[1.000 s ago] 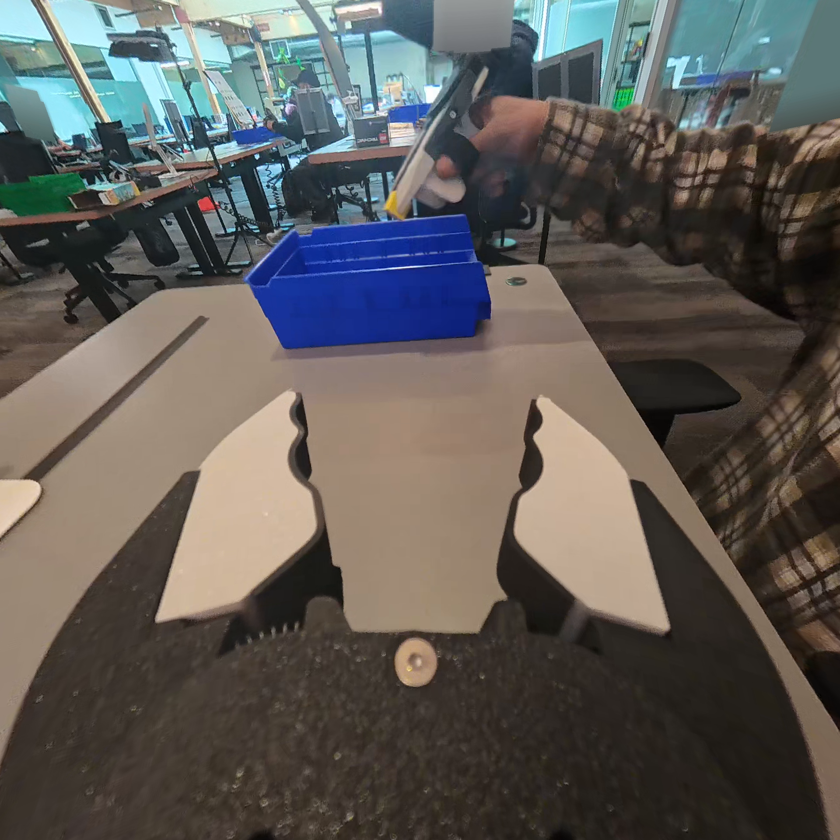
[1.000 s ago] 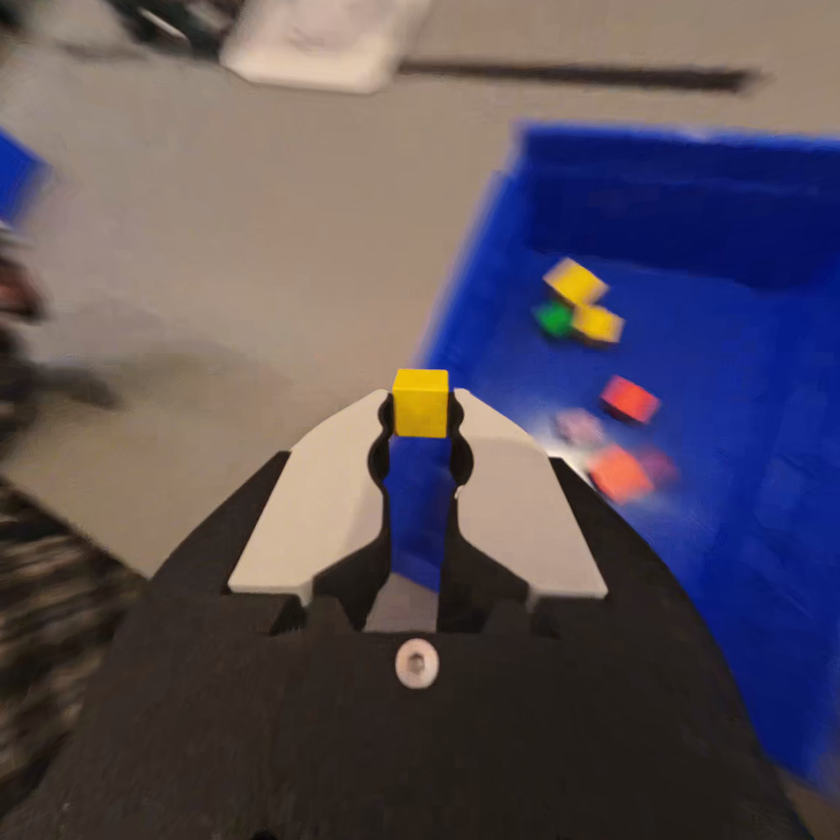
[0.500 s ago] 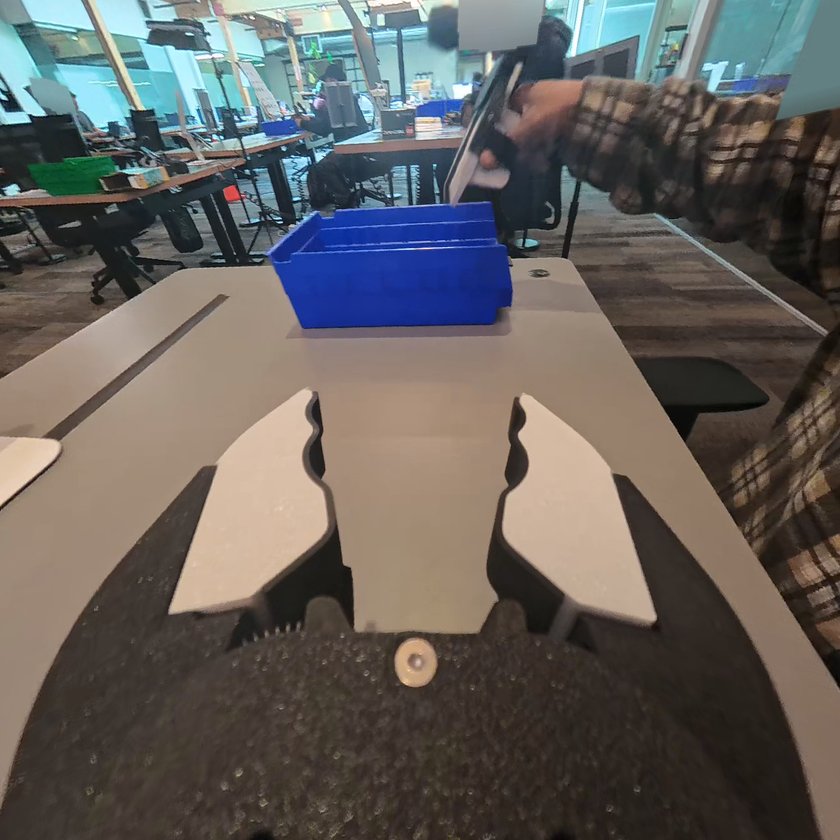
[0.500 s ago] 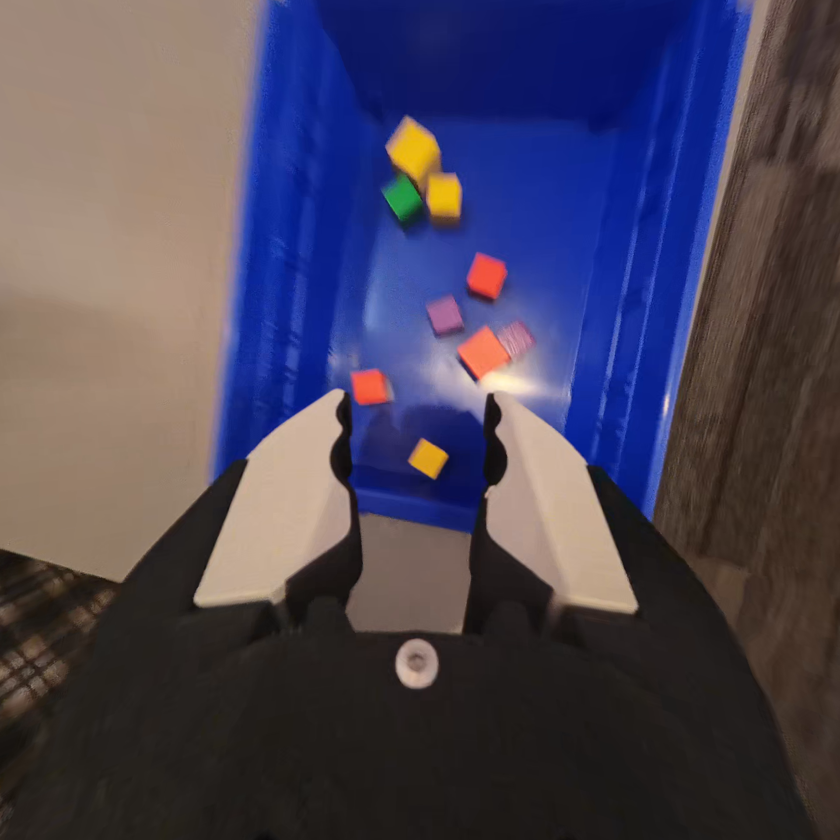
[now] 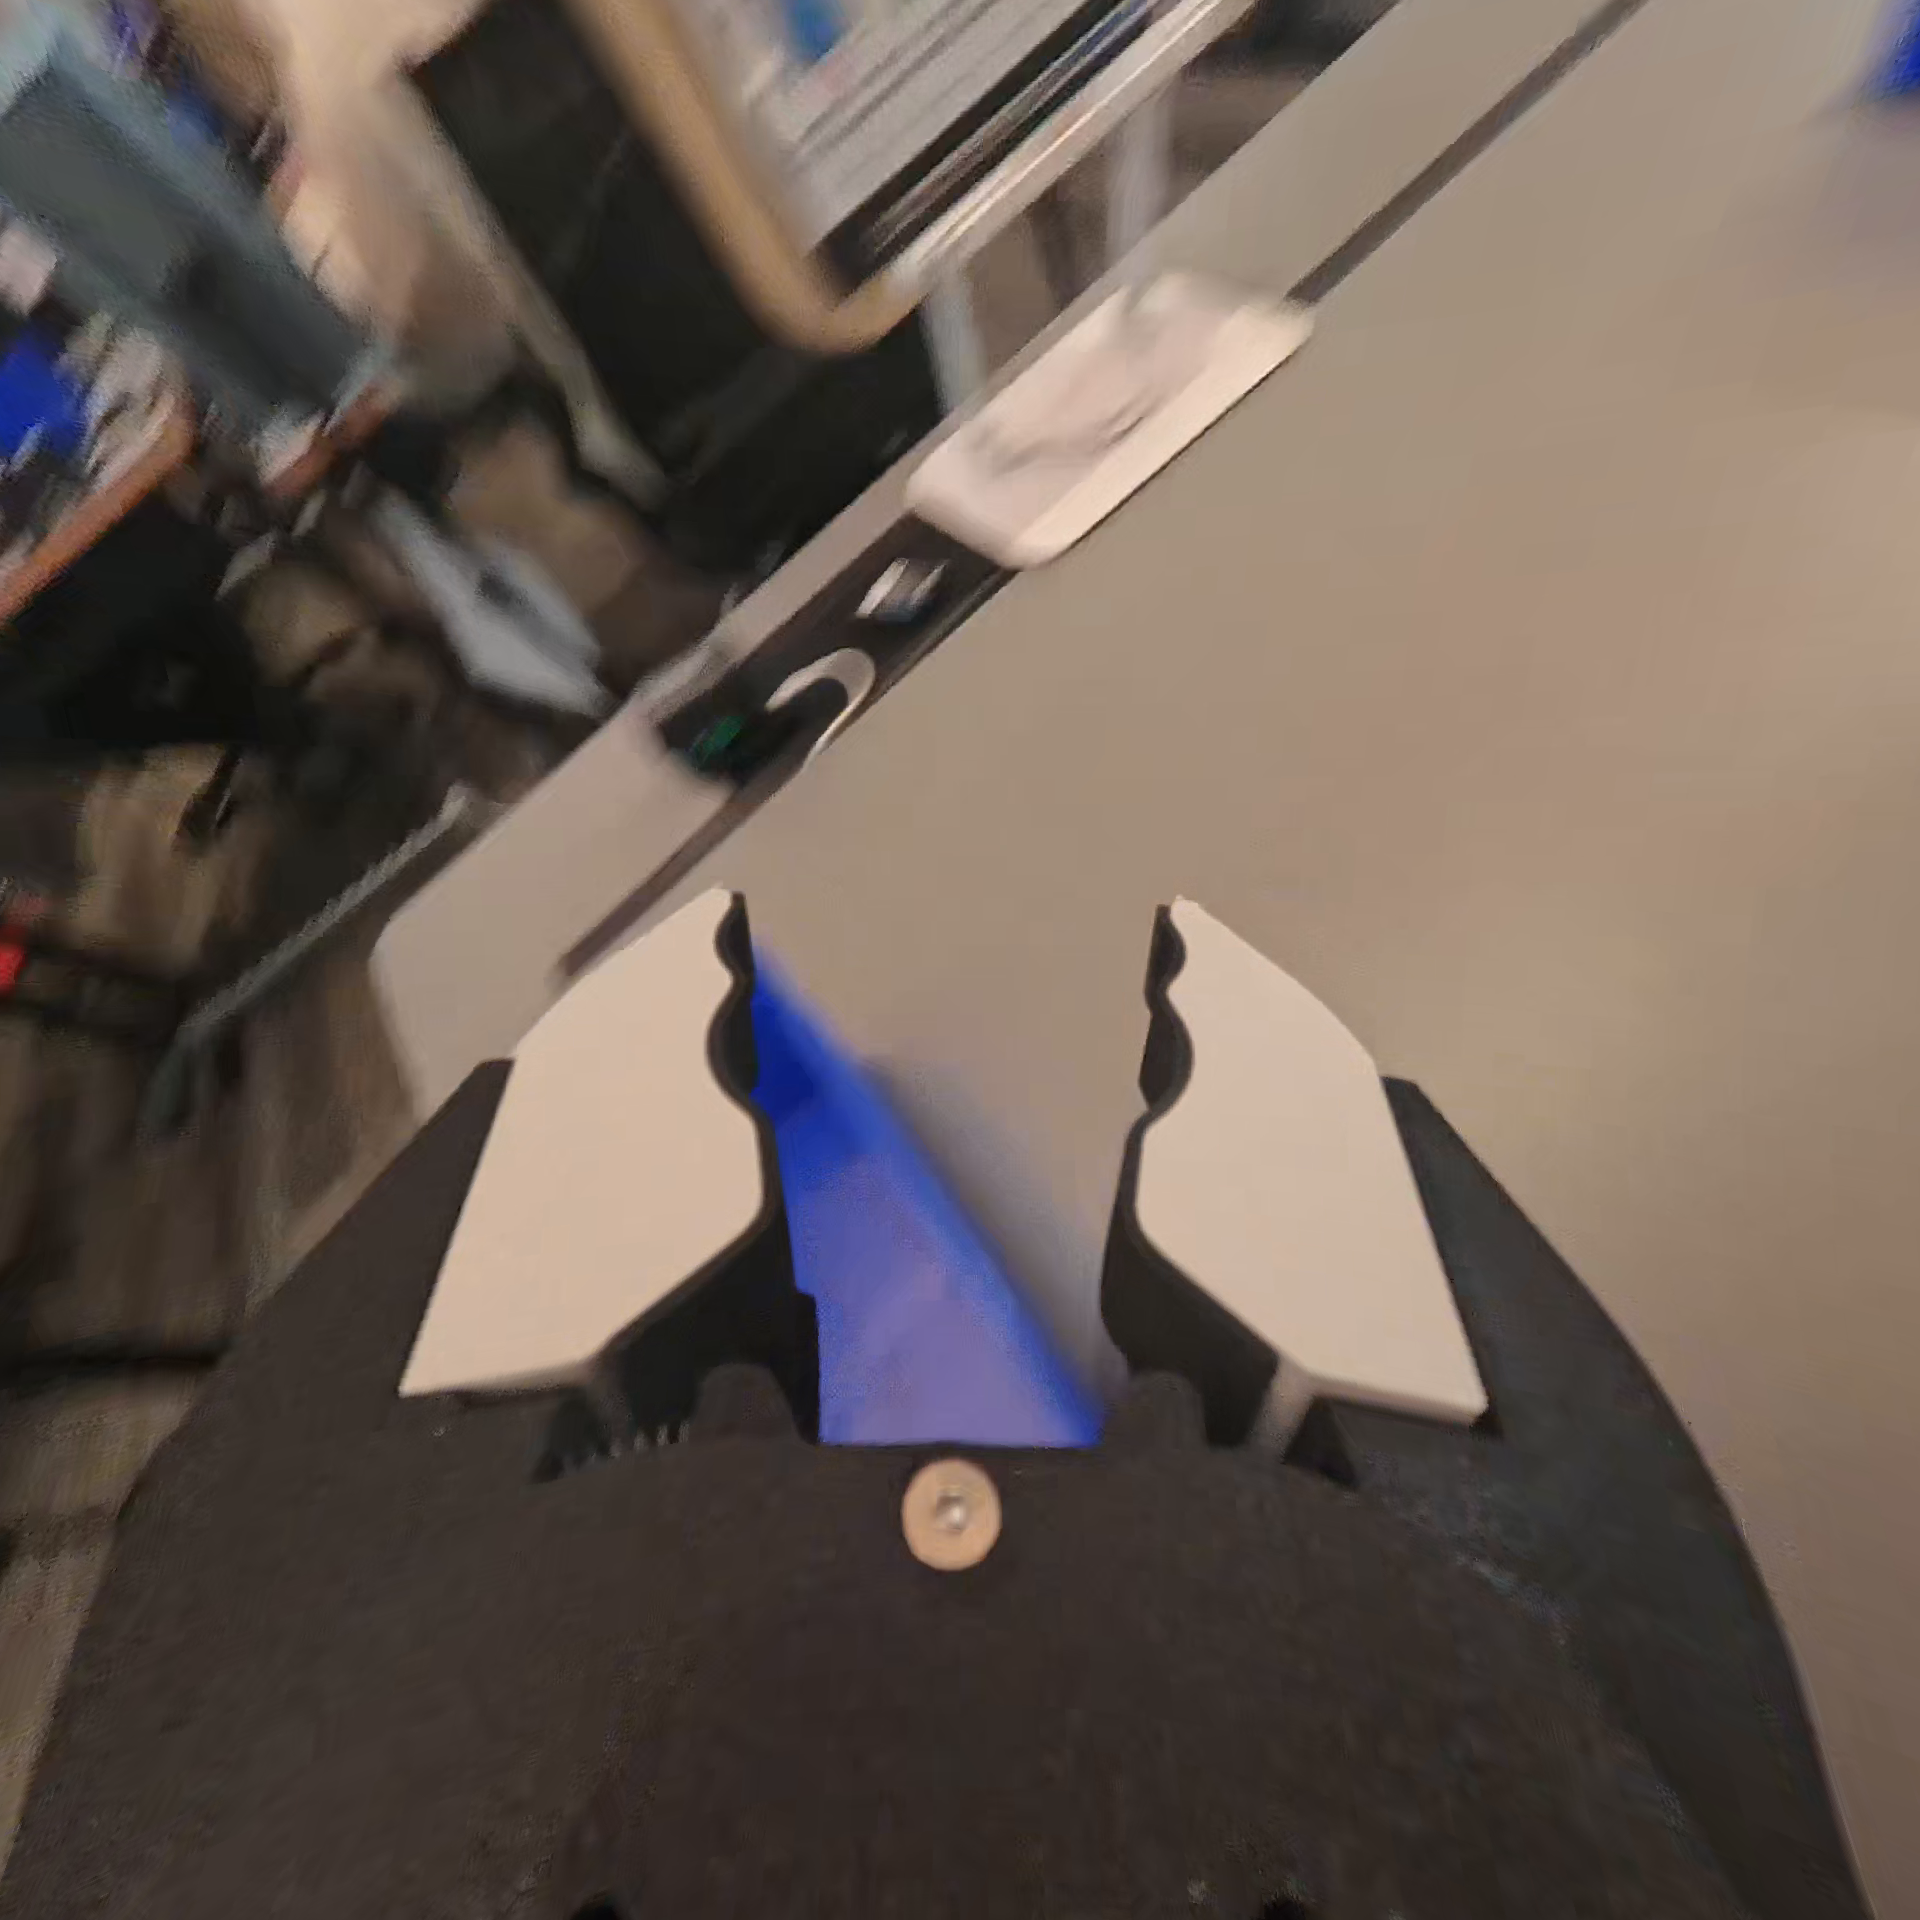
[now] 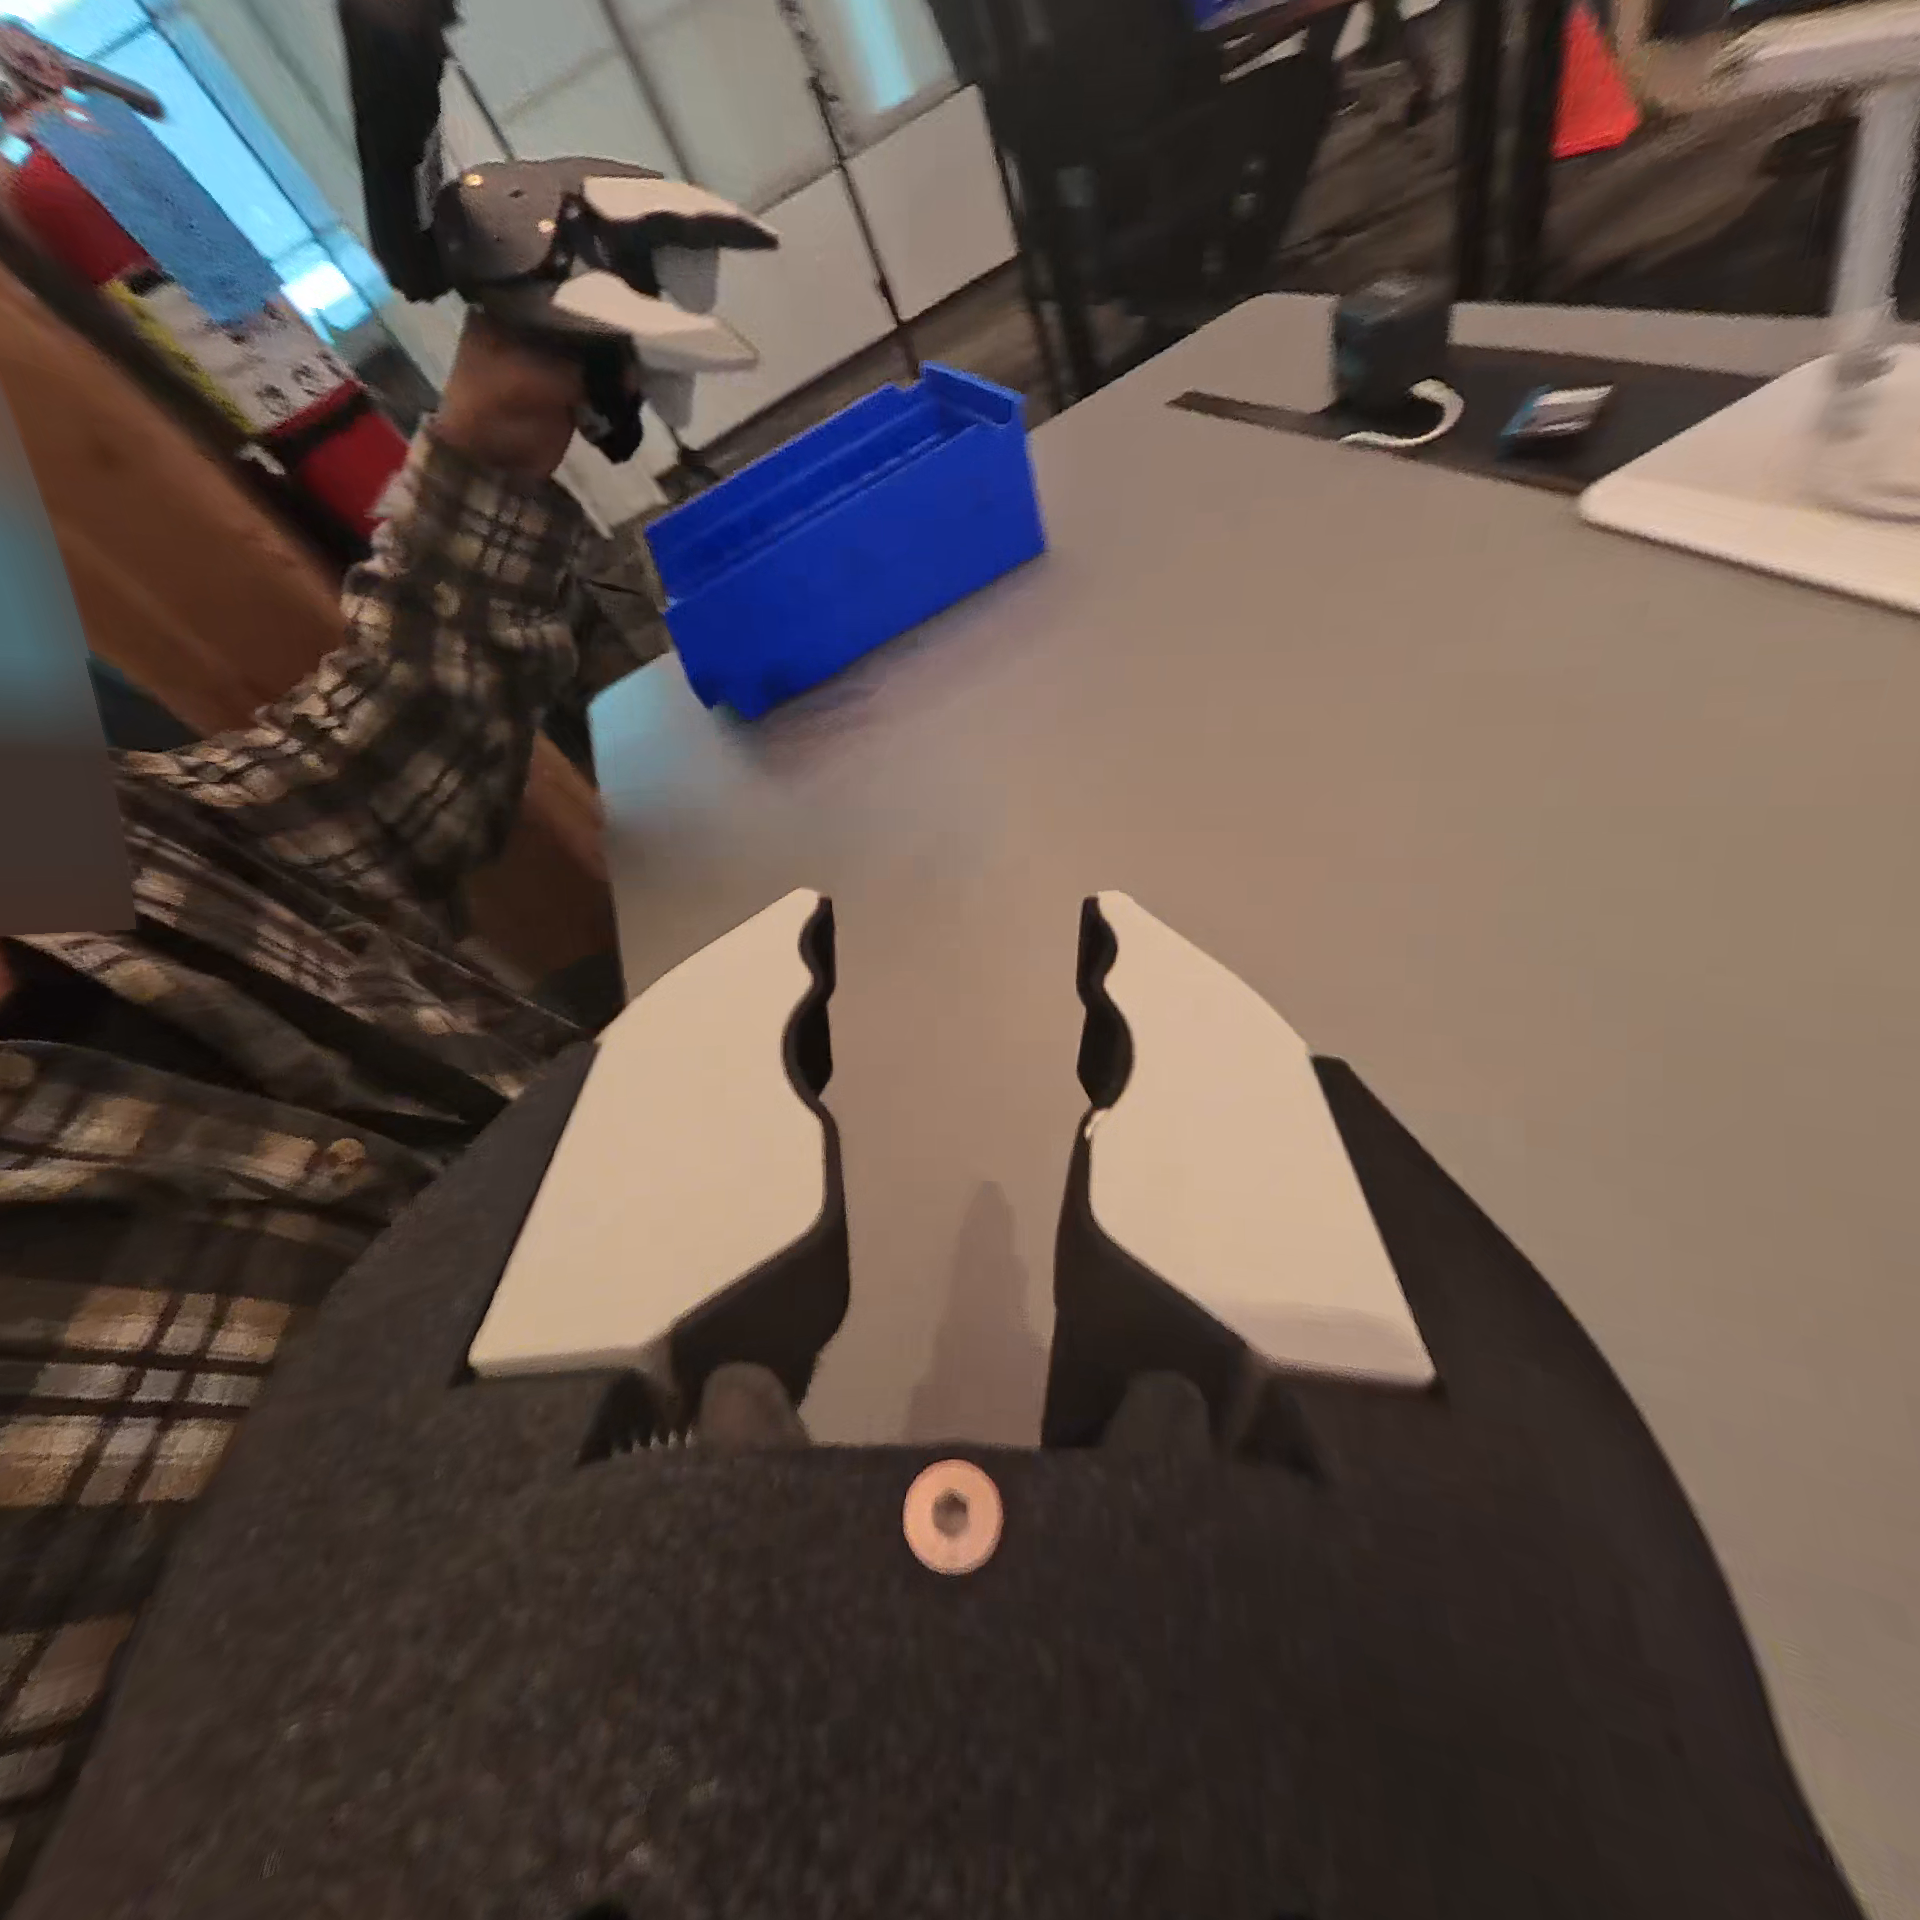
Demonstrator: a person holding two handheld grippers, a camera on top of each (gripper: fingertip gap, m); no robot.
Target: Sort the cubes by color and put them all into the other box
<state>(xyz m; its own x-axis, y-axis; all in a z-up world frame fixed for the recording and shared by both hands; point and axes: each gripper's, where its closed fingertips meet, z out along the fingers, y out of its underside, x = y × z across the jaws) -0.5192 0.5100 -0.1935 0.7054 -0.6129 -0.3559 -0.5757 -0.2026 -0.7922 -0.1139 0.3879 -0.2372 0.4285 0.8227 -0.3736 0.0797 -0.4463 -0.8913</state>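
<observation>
Left gripper [image 5: 945, 914] wide, empty, above blue box [image 6: 847, 540]; right gripper [image 6: 954, 909] wide, empty, box far-left.

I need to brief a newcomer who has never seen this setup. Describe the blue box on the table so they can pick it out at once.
Start with the grey table that fills the right wrist view. Go to its far left edge, beside the plaid sleeve and below the raised left gripper. The blue box stands there, an open-topped plastic bin; it is the only bright blue thing on the tabletop, whose other items are white or dark.

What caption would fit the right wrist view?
Open right gripper above grey table; blue box and raised left gripper beyond.
</observation>
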